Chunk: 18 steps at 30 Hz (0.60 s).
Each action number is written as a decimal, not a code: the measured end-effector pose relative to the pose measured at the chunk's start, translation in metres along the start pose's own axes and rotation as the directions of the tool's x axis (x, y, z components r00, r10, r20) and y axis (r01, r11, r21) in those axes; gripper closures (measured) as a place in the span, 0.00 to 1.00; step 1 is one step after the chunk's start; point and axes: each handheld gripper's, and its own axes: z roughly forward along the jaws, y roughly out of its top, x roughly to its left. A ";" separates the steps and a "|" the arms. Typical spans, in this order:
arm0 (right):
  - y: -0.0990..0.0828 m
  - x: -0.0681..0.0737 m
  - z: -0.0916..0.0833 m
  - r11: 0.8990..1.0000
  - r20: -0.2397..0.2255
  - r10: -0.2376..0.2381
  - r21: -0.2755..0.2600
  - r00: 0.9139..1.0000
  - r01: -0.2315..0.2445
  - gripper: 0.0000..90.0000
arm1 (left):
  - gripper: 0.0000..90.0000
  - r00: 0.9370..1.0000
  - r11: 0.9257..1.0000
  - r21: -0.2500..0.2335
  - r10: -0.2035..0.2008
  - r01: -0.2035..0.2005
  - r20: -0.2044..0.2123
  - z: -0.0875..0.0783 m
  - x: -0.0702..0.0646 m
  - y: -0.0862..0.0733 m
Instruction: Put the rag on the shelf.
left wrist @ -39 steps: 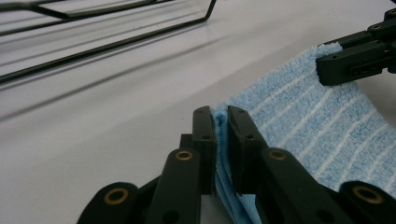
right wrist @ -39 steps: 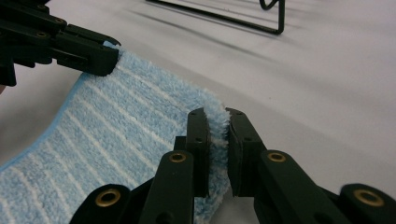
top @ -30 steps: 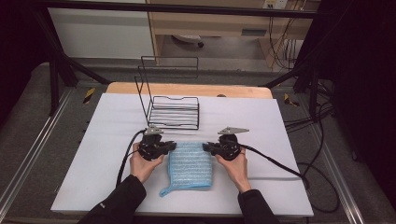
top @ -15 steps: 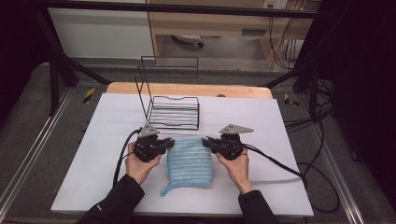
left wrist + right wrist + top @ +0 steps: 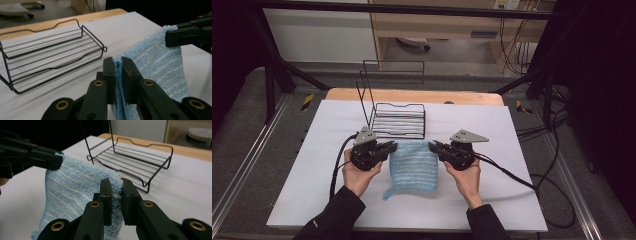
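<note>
High view: I held the left gripper and the right gripper facing each other above the white tabletop, each clamped on one upper corner of the light blue striped towel. The towel hung stretched between the two grippers, its top edge raised and level, its lower part draped toward my side, with one bottom corner trailing out to the left onto the tabletop. My left hand and right hand cupped the gripper bodies from below. The black wire rack stood just beyond the towel, its tall back frame on the far side, apart from both grippers.

Left gripper view: the jaws of the left gripper were closed on the folded edge of the towel, the terry cloth pinched between the two pads; the right gripper gripped the opposite corner farther off. The wire rack lay to the left on the tabletop.

Right gripper view: the jaws of the right gripper were closed on the towel's fluffy corner; the left gripper held the other corner, with the wire rack behind
</note>
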 end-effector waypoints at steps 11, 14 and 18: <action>0.024 0.010 -0.016 0.988 0.053 -0.009 -0.155 0.999 0.017 0.90 | 0.91 1.000 0.991 -0.130 0.014 -0.017 -0.021 -0.015 -0.011 0.029; 0.027 0.010 -0.018 0.979 0.065 0.003 -0.205 0.998 0.011 0.90 | 0.91 1.000 0.986 -0.167 0.014 -0.018 -0.026 -0.017 -0.014 0.033; 0.029 0.009 -0.020 0.972 0.066 0.002 -0.235 0.998 0.014 0.91 | 0.91 1.000 0.979 -0.203 0.017 -0.020 -0.016 -0.018 -0.015 0.034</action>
